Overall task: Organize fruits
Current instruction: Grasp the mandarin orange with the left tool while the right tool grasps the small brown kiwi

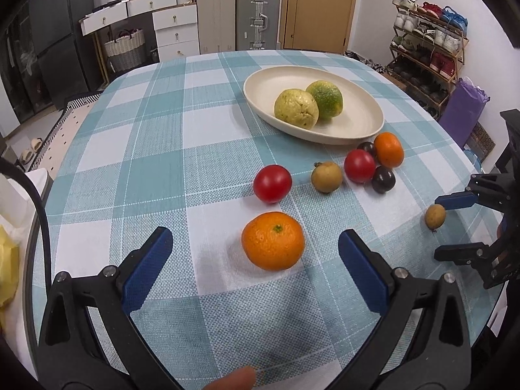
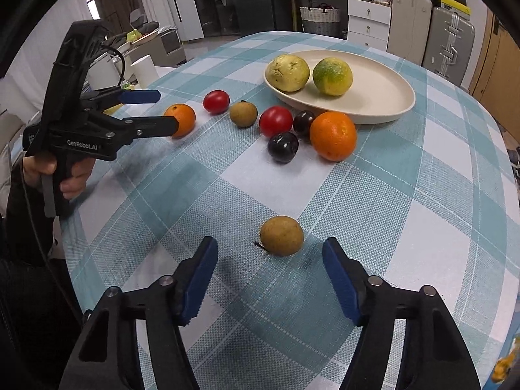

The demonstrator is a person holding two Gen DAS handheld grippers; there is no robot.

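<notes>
A cream oval plate [image 1: 364, 126] [image 2: 383, 97] holds a yellow guava [image 1: 295, 108] [image 2: 287, 68] and a green-yellow citrus [image 1: 325, 99] [image 2: 332, 76]. My left gripper [image 1: 255, 243] [image 2: 162, 110] is open around a tangerine [image 1: 273, 241] [image 2: 182, 119] on the cloth. My right gripper [image 2: 269, 253] [image 1: 437, 227] is open with a brown longan [image 2: 281, 235] [image 1: 435, 216] just beyond its tips. Loose near the plate lie two red tomatoes [image 1: 272, 183] [image 1: 359, 165], another longan [image 1: 326, 177], two dark plums [image 1: 383, 178] and a second tangerine [image 1: 388, 149] [image 2: 333, 136].
The round table has a teal checked cloth [image 1: 162, 162] [image 2: 422, 211]. Behind it stand white drawers [image 1: 175, 29], suitcases [image 1: 256, 16], a door and a shoe rack [image 1: 429, 48]. A finger shows at the bottom of the left wrist view [image 1: 234, 382].
</notes>
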